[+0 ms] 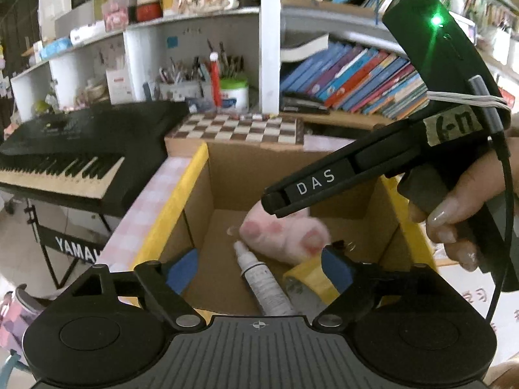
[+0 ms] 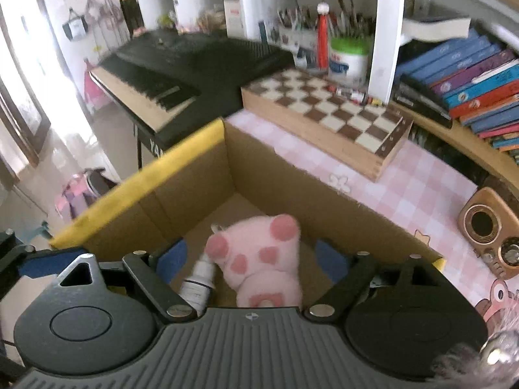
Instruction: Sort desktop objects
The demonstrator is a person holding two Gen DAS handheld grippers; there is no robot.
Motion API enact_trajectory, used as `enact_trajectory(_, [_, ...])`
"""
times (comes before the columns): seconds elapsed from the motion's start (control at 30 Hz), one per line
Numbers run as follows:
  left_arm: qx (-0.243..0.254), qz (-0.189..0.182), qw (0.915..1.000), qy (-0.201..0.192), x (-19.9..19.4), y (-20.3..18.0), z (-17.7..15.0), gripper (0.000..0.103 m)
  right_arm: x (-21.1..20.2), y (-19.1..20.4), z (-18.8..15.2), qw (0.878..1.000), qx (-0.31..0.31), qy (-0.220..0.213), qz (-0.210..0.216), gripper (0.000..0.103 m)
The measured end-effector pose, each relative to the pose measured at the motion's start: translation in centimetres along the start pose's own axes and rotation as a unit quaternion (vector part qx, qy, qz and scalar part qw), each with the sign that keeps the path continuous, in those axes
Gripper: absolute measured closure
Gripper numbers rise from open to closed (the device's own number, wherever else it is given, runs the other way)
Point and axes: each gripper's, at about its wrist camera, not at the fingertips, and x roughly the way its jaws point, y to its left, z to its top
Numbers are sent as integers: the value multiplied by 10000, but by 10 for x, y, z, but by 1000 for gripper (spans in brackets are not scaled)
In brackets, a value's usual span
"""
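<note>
Both the left gripper (image 1: 259,267) and right gripper (image 2: 251,257) hang wide open and empty over the cardboard box (image 2: 146,194), where a soft, light pink plush toy (image 2: 259,256), probably easiest pinched mid-body, lies right of a stiff white tube (image 1: 264,287).

Both wrist views look steeply down into one cardboard box (image 1: 227,175).

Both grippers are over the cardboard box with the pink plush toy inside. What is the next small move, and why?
Probably lift both clear of the yellow-edged cardboard box and go for another desk item. The left gripper and right gripper stand open, gripping nothing. The pink plush toy, the white tube and the yellow tape roll already lie inside.
</note>
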Motion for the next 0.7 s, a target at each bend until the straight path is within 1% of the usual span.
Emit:
enact_trajectory(0.1, [37, -21, 9999, -143, -9, -4, -1, 14, -17, 7, -3, 9998, -27, -173, -20, 16])
enact_trajectory(0.3, [57, -186, 9993, -319, -25, -10, -7, 13, -47, 20, -14, 9986, -120, -473, -187, 14])
enact_trajectory(0.47, [82, -119, 9990, -432, -39, -8, -15, 12, -68, 26, -26, 9967, 33, -708, -387, 14])
enact_trajectory(0.7, [-4, -45, 9979, -640, -67, 2, -29, 11, -101, 24, -50, 9883, 409, -1171, -888, 12])
